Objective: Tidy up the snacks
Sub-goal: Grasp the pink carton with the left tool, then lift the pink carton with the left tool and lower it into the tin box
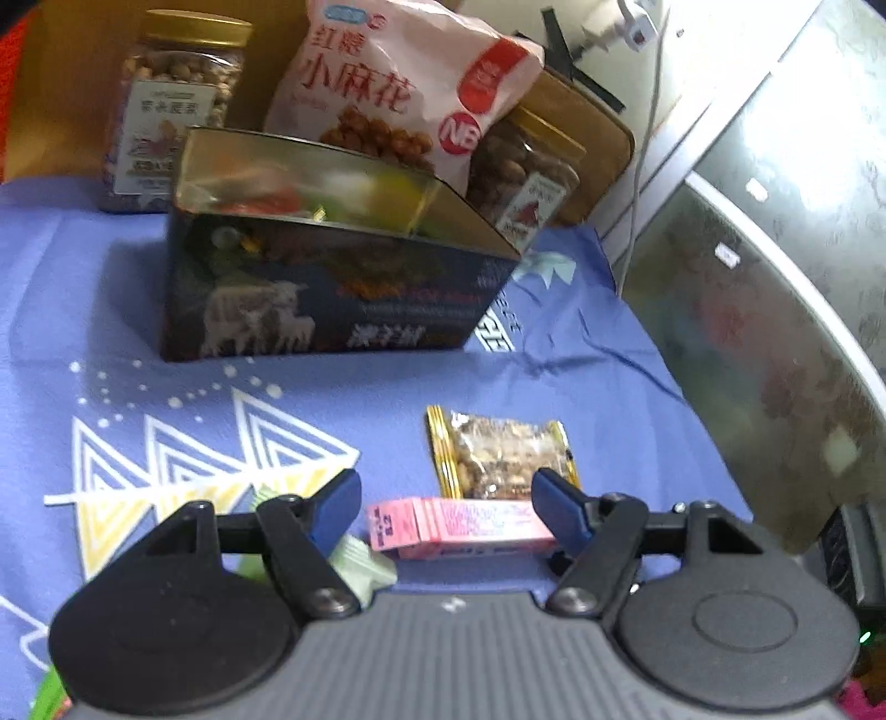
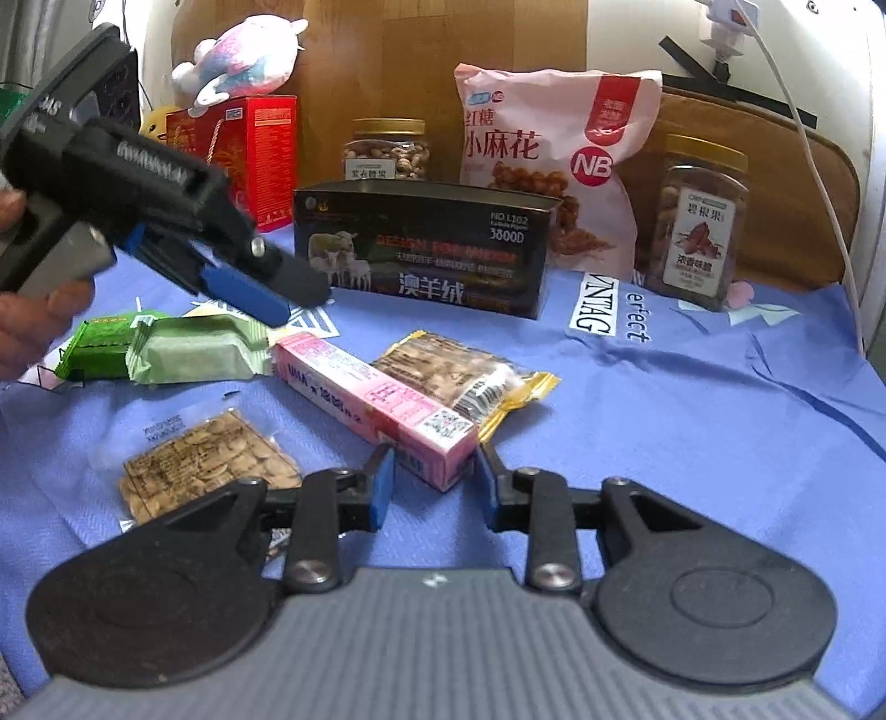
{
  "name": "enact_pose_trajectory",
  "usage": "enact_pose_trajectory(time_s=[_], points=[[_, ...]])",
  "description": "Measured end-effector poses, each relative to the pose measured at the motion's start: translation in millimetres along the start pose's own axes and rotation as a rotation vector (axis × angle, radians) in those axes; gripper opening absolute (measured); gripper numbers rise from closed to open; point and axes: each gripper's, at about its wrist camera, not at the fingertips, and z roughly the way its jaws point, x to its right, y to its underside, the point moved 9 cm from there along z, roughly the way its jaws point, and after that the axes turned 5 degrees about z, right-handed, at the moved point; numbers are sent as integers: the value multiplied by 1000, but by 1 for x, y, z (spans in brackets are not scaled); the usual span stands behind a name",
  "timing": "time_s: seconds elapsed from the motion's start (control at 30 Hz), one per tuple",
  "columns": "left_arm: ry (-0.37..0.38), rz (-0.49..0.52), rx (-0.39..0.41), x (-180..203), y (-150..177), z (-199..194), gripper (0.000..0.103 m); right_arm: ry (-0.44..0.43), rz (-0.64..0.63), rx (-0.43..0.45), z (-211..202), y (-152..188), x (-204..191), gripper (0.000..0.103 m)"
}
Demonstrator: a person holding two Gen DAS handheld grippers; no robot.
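Note:
A long pink box (image 2: 376, 399) lies flat on the blue cloth (image 2: 692, 421). My right gripper (image 2: 434, 479) is open, and the box's near end sits between its blue pads with the box resting on the cloth. My left gripper (image 1: 448, 507) is also open. In the right wrist view the left gripper (image 2: 271, 293) hovers just above the box's far end. In the left wrist view the pink box (image 1: 459, 526) lies crosswise under its fingers. The open dark tin box (image 2: 426, 249) stands behind, seen again as the tin (image 1: 332, 299) with wrapped sweets inside.
A nut bar packet (image 2: 443, 371) lies against the pink box, two green packets (image 2: 188, 349) to the left, a seed packet (image 2: 205, 459) in front. A pink snack bag (image 2: 554, 149), two jars (image 2: 698, 221), a red box (image 2: 249, 155) and a plush toy (image 2: 249, 50) line the back. A hand (image 2: 33, 332) holds the left gripper.

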Motion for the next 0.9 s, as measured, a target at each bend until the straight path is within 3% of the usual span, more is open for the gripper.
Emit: enact_pose_trajectory(time_s=[0.07, 0.17, 0.4, 0.6, 0.77, 0.9], points=[[13, -1, -4, 1, -1, -1, 69, 2, -20, 3, 2, 0, -2, 37], [28, 18, -42, 8, 4, 9, 59, -8, -18, 6, 4, 0, -2, 39], [13, 42, -45, 17, 15, 16, 59, -5, 6, 1, 1, 2, 0, 40], [2, 33, -9, 21, 15, 7, 59, 14, 26, 8, -3, 2, -1, 33], [47, 44, 98, 34, -16, -25, 59, -2, 59, 86, -22, -22, -2, 32], [34, 76, 157, 39, -43, -35, 59, -5, 56, 153, -21, -51, 2, 32]])
